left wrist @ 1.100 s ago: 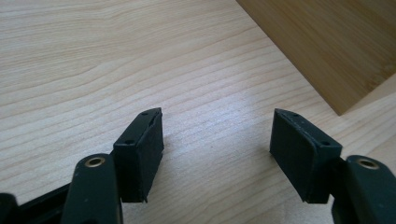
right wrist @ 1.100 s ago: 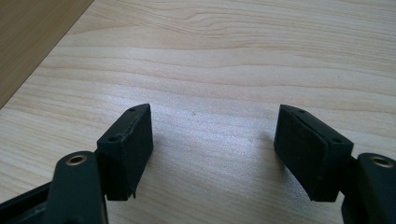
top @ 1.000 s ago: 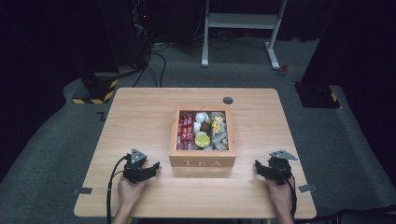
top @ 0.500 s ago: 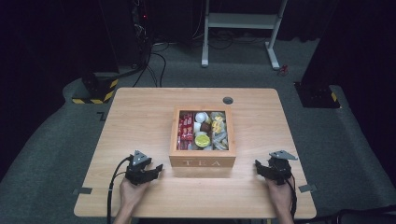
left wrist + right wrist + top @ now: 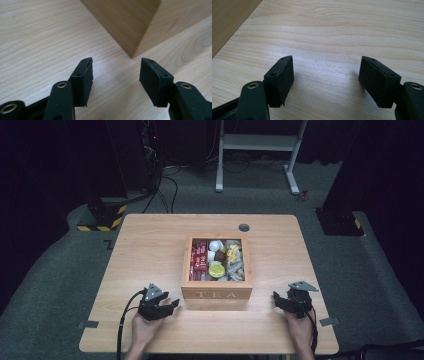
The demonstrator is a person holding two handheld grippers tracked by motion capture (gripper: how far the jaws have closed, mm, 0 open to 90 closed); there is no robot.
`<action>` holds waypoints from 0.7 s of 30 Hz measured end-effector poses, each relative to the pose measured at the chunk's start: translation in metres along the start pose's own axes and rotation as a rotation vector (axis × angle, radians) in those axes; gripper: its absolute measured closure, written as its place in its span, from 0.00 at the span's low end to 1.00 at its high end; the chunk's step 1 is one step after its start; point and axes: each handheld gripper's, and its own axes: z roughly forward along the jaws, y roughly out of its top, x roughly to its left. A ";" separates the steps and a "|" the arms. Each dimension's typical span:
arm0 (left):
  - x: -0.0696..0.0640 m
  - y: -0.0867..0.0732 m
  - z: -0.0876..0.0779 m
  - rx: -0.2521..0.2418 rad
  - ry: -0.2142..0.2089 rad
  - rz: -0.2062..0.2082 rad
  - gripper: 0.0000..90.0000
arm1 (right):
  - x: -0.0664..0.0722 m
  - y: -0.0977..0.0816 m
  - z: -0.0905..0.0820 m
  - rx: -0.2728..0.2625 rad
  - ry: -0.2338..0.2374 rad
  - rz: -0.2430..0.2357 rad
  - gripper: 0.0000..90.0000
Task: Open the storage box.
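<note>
One wooden tea box [image 5: 217, 292], its front marked TEA and its top uncovered, stands near the middle of the worktop [image 5: 150, 245], slightly toward the person's side. Inside it lie a row of red packets [image 5: 199, 260] along its left side, one round yellow-green piece [image 5: 216, 270], one white cup [image 5: 215, 245] at the back, and a heap of pale and yellow sachets [image 5: 234, 260] on its right, too small to count. Two tongs are out, one in each hand. The left tongs [image 5: 169, 304] sit low over the wood just beside the box's front left corner, apart from it; in the left gripper view that corner [image 5: 131, 53] stands just ahead of the gap, and the jaws, which have just been closing a little, are moderately wide with bare wood between them. The right tongs [image 5: 278, 299] rest near the box's front right corner, a clear strip of worktop between, jaws wide and holding nothing; the right gripper view shows the box wall [image 5: 229, 22] off at the upper left. One dark round cable port [image 5: 244, 227] lies behind the box near the far edge. Broad bare wood runs left, right and behind the box; the strip between its front and the near edge is narrower. Beyond, on the carpet, stand one white frame [image 5: 260, 145] and one yellow-and-black striped base [image 5: 100, 220].
</note>
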 end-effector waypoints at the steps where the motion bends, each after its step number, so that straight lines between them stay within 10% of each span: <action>1: -0.002 0.000 -0.001 -0.001 -0.009 0.011 0.50 | 0.000 0.000 0.000 0.000 0.000 0.000 0.31; 21: -0.038 0.012 0.007 -0.012 -0.125 0.092 0.65 | 0.000 0.000 0.000 0.000 0.002 -0.009 0.31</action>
